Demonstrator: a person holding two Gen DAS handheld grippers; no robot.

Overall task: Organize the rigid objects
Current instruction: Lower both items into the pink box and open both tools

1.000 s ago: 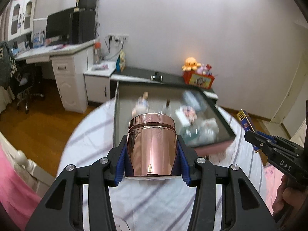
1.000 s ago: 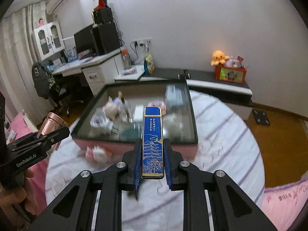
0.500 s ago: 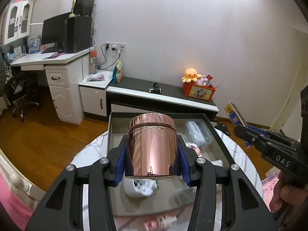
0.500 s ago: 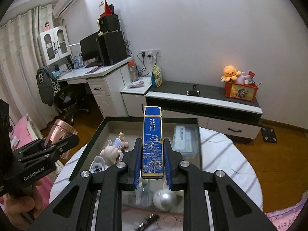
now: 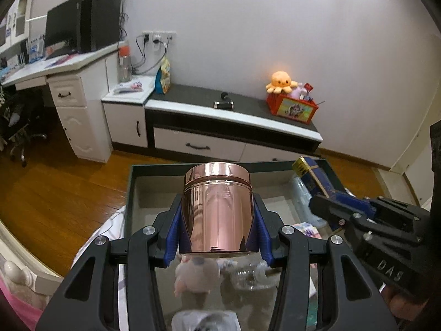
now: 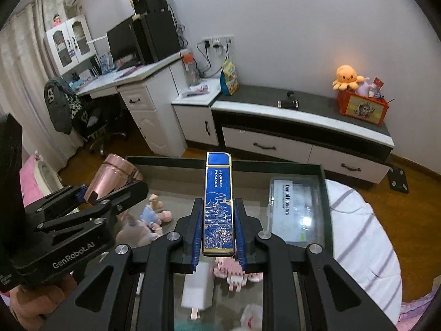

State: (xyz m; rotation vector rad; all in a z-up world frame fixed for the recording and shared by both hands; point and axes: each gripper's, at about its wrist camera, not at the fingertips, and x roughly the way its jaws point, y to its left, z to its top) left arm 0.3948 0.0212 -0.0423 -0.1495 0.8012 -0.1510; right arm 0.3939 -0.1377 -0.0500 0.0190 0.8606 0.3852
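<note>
So at that point both my hands were full and hovering over the tray [image 5: 129,193], the dark-rimmed one sitting on the striped sheet [image 6: 363,237]. Going left to right: my left gripper [image 5: 217,237] was clamped on the rose-gold tin [image 5: 217,209], blue pads pressed against both its sides, tin upright and held above the near-left part of the tray. Under it I could make out a blurry pinkish toy [image 5: 193,273] and something clear and crinkly, too smeared to name.

In the middle, my right gripper [image 6: 219,237] was squeezed tight on the blue box [image 6: 219,201], the long skinny one with the gold trim and the pagoda print, pointing away from me over the tray's center. A little doll [image 6: 154,215] lay to its left inside the tray, some pink block thing [image 6: 234,273] and a white box [image 6: 197,289] right below my jaws.

Far right of the tray, the clear floss case [image 6: 295,209] was already lying flat against the right wall.

Progress-wise, I'd say it was well underway: a bunch of stuff was in the tray already, but neither the tin nor the blue box had been put down yet. Those two still needed a free spot, and the far-left corner looked the emptiest to me.
</note>
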